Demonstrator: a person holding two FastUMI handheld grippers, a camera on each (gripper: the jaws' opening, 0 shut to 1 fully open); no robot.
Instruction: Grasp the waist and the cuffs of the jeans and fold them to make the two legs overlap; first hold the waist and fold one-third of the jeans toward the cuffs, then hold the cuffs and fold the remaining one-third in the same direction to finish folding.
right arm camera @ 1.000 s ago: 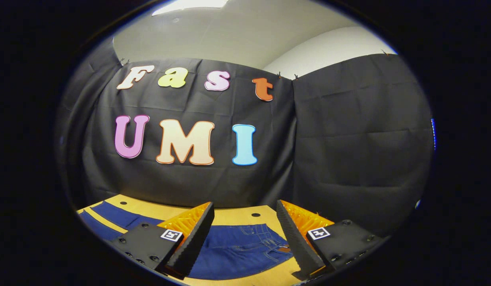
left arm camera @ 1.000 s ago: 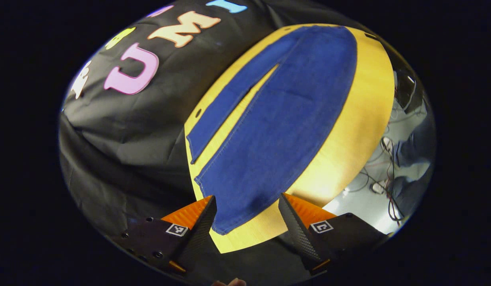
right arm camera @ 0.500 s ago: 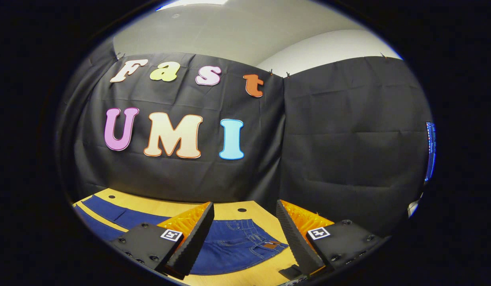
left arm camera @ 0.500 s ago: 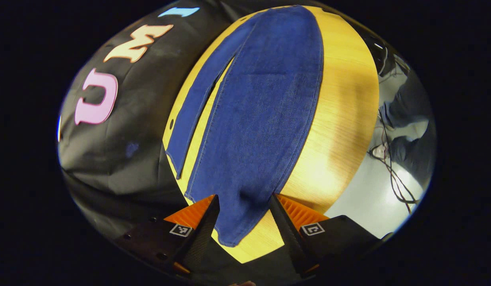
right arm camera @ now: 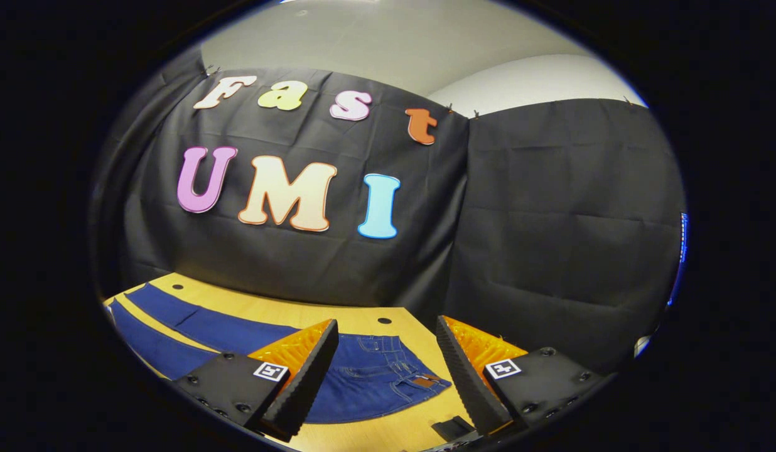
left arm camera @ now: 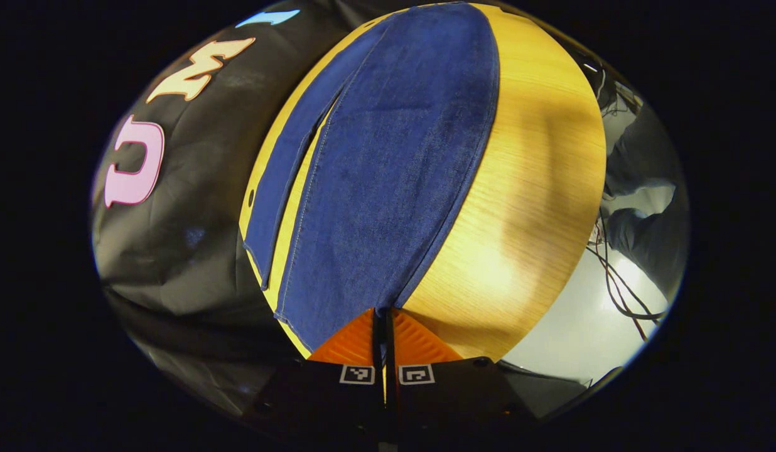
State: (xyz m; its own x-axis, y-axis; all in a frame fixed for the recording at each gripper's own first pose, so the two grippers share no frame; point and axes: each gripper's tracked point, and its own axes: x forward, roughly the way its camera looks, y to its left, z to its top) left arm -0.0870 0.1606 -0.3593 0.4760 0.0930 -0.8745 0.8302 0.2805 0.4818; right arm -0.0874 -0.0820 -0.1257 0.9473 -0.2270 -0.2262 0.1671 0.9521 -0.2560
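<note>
Your left gripper (left arm camera: 383, 314) pinches the near cuff (left arm camera: 338, 314) for the leg fold; right gripper (right arm camera: 383, 370) hovers wide above the waist (right arm camera: 388, 367).

A wooden table (left arm camera: 532, 188) glows under the light. Tangled cables (left arm camera: 620, 276) trail across the pale floor (left arm camera: 589, 326) beside it.

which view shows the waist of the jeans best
The right gripper view: the waist lies flat on the table between the open right gripper fingers. The left gripper view runs up the legs from the cuff, where the left gripper is closed.
</note>
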